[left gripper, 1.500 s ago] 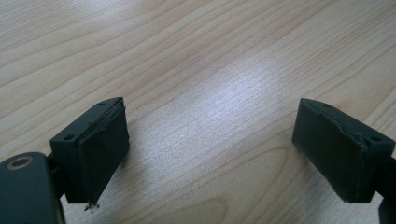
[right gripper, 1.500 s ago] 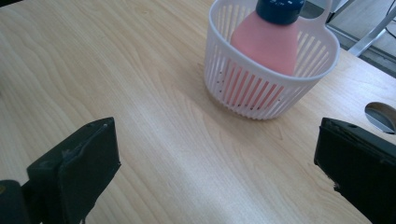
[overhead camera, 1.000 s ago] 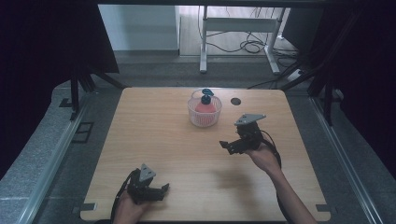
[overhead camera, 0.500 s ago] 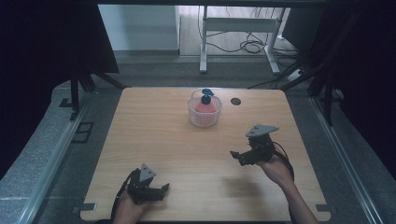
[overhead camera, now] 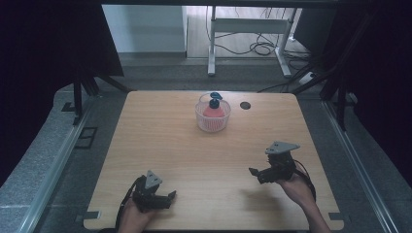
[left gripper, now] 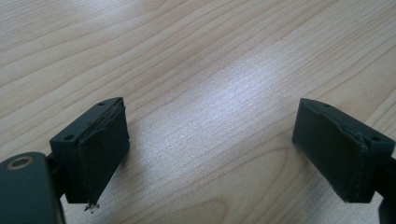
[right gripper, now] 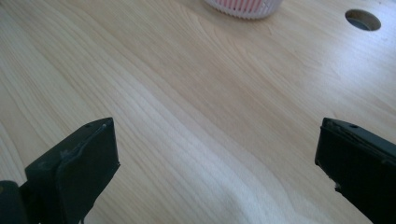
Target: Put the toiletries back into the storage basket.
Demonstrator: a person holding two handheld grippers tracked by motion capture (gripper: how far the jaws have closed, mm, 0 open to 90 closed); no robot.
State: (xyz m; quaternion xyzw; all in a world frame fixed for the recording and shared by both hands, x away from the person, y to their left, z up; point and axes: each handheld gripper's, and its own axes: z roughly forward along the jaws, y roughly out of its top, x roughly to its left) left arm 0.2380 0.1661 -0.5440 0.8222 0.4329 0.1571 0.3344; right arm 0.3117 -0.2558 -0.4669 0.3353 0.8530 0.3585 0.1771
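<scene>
A small white mesh basket (overhead camera: 213,122) stands at the far middle of the wooden table (overhead camera: 165,145), holding a red object (overhead camera: 213,110) with a blue top (overhead camera: 214,96). Its lower rim shows as the basket (right gripper: 243,9) at the top of the right gripper view. My left gripper (overhead camera: 167,196) rests near the front left edge, open, with bare wood between its jaws; the left gripper (left gripper: 212,149) is well apart in its own view. My right gripper (overhead camera: 253,173) hovers at the front right, open and empty; the right gripper (right gripper: 215,172) points toward the basket.
A round cable hole (overhead camera: 245,105) lies in the table just right of the basket, seen also as the hole (right gripper: 363,19) in the right gripper view. Metal rails (overhead camera: 58,165) flank the table. A desk frame and cables (overhead camera: 252,46) stand on the floor beyond.
My right gripper has pulled back from beside the basket toward the front right of the table. The left gripper has stayed put.
</scene>
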